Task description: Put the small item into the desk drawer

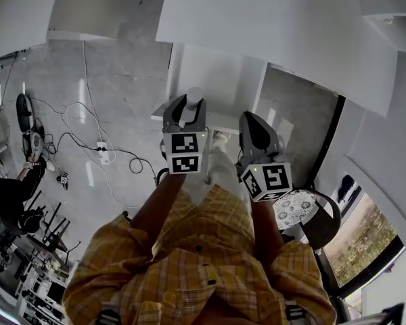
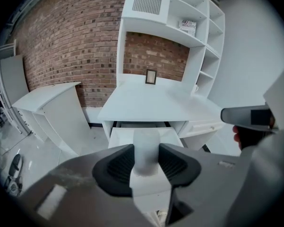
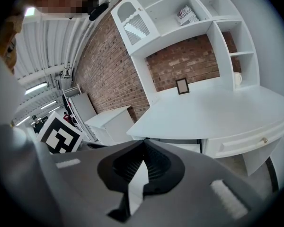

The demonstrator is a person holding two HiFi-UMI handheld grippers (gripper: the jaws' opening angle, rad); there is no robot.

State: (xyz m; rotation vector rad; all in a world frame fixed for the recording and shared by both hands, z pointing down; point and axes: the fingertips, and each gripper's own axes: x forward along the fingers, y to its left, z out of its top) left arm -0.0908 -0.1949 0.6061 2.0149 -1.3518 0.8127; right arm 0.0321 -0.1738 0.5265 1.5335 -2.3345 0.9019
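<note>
A small white cylinder (image 2: 145, 151) stands upright between the dark pads of my left gripper (image 2: 146, 156), which is shut on it. Ahead and below, the desk drawer (image 2: 142, 137) is pulled open under the white desk top (image 2: 151, 100). In the head view the left gripper (image 1: 188, 108) carries the white cylinder (image 1: 195, 97) in front of the open drawer (image 1: 221, 120). My right gripper (image 3: 143, 144) is shut with nothing between its jaws. It hangs to the right of the left one (image 1: 252, 122) and shows at the right edge of the left gripper view (image 2: 248, 117).
A small picture frame (image 2: 151, 76) stands at the back of the desk under white shelves holding a book (image 2: 188, 27). A closed drawer with a knob (image 3: 264, 140) is right of the open one. A white cabinet (image 2: 52, 108) stands left. Cables (image 1: 101, 151) lie on the floor.
</note>
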